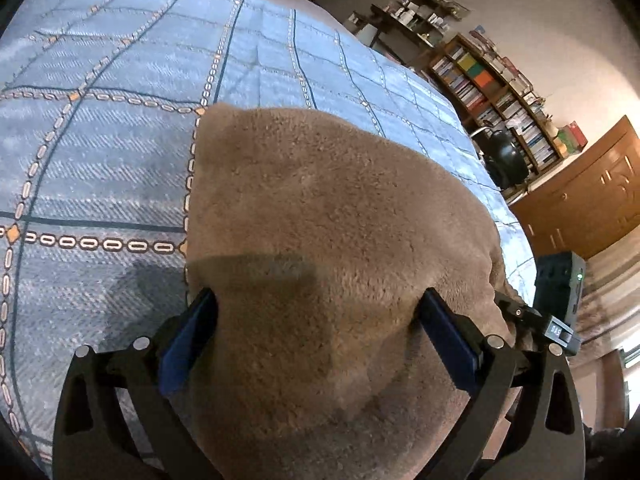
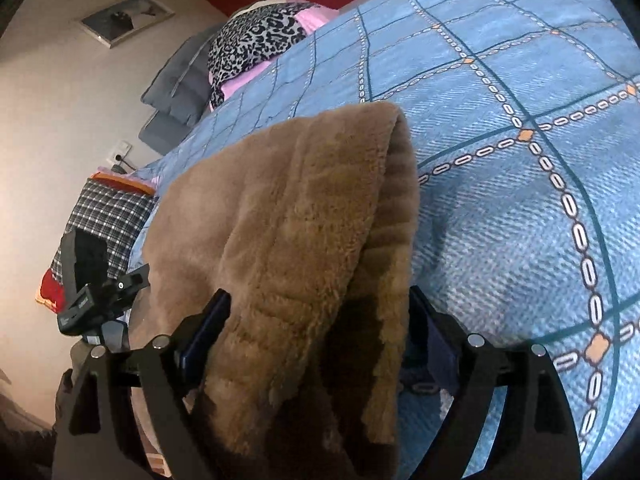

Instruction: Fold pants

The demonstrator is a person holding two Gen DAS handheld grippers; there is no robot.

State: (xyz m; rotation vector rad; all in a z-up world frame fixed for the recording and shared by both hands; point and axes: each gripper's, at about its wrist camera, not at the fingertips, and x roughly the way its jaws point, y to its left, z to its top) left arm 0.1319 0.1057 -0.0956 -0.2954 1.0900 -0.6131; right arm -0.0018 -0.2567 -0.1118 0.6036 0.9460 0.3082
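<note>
Left tongs (image 1: 318, 312): black curved arms with cut-out slots, silver round pivot screws, blue flat pads (image 1: 188, 336).
Right tongs (image 2: 320, 312): same black linkage frame, silver screws, dark blue pads (image 2: 208, 328).
Side mount: black clamp block with small white lettering.

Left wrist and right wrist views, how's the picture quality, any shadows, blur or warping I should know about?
Left wrist view: heavy fisheye warping, the bedspread grid lines bow and the bookshelf tilts; a dark shadow band crosses the brown pants just ahead of the left tongs. Right wrist view: same bulging, black corners; the pants fold near the right tongs sits in deep shadow, and the close fleece looks soft.
</note>
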